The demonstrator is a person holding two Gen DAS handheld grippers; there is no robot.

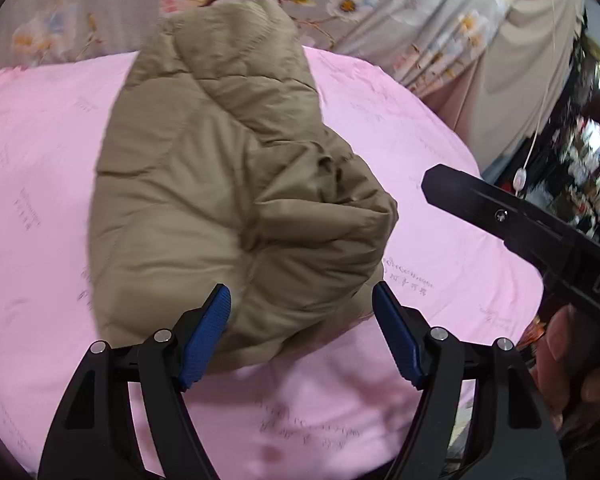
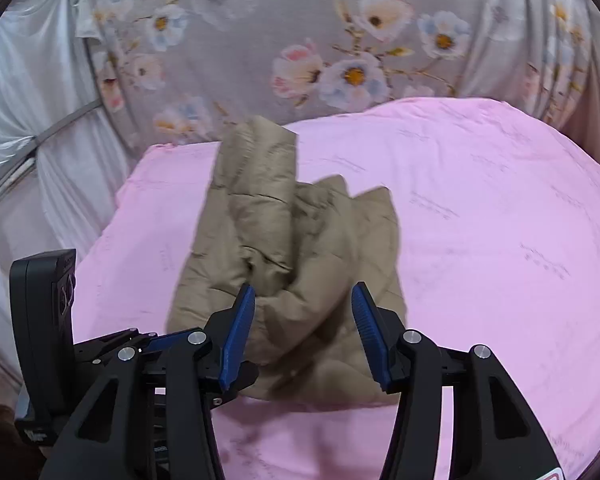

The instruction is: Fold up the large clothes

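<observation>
A tan quilted jacket (image 1: 228,184) lies folded into a thick bundle on the pink bed sheet (image 1: 40,152). My left gripper (image 1: 300,292) stands open at the bundle's near edge, and the padded cloth bulges between its blue pads without being pinched. In the right wrist view the same jacket (image 2: 292,248) lies ahead, and my right gripper (image 2: 303,292) hangs open just above its near end with nothing clamped. One black finger (image 1: 480,200) of the right tool reaches in from the right in the left wrist view.
A grey floral cloth (image 2: 340,40) hangs behind the bed. White curtains (image 2: 28,100) hang to the left. The left tool's black camera housing (image 2: 40,320) sits at the lower left of the right wrist view. A person's hand (image 1: 560,344) holds the right tool's handle.
</observation>
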